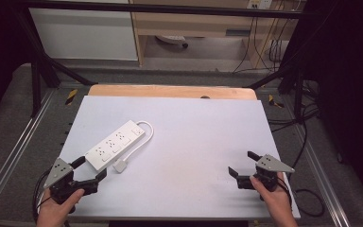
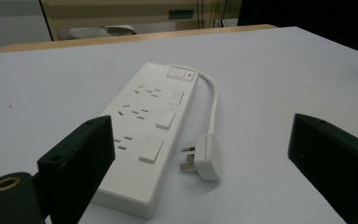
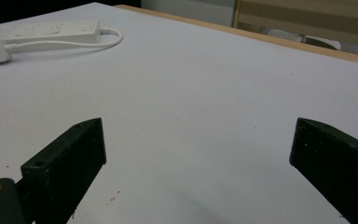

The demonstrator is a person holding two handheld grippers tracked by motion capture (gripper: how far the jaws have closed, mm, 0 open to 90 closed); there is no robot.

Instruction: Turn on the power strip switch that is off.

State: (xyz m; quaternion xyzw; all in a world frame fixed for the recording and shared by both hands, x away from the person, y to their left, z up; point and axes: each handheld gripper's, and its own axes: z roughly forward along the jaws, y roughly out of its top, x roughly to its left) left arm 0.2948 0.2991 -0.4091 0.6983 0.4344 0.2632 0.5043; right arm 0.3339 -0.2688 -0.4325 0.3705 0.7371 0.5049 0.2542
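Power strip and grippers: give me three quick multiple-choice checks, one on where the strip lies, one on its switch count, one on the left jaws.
1. Where does the power strip lie on the table?
A. the person's left half
B. right half
C. far right corner

2. How many large rocker switches run along the strip beside its sockets?
A. one
B. three
C. five

3. How do the left gripper jaws stand?
A. shut on the plug
B. shut on the cable
C. open, holding nothing

Answers:
1 A, the high view shows it just ahead of the left gripper.
2 B, three show in the left gripper view.
3 C, the jaws stand wide, with the plug lying apart on the table.
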